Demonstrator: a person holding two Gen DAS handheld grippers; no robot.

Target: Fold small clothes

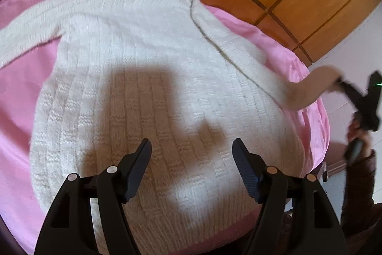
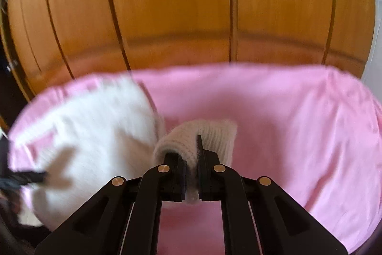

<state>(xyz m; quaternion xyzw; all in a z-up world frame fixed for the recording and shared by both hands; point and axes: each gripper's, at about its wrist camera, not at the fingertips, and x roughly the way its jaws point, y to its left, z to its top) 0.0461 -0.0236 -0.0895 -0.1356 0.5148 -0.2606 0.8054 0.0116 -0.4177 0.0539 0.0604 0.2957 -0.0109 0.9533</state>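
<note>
While the white sweater (image 1: 148, 78) lies flat on the pink sheet (image 1: 19, 111), long axis running hem-near to neck-far, L gripper (image 1: 191, 147) hovers spread above it; R gripper (image 2: 191, 159) pinches its sleeve cuff (image 2: 203, 135), pulled out sideways.

Black gripper (image 1: 191, 147), brass-coloured screws (image 1: 270, 169).

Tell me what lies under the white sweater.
A pink sheet shows around the white sweater on every side. What the sheet covers is hidden. The right hand-held gripper holds one sleeve lifted.
</note>
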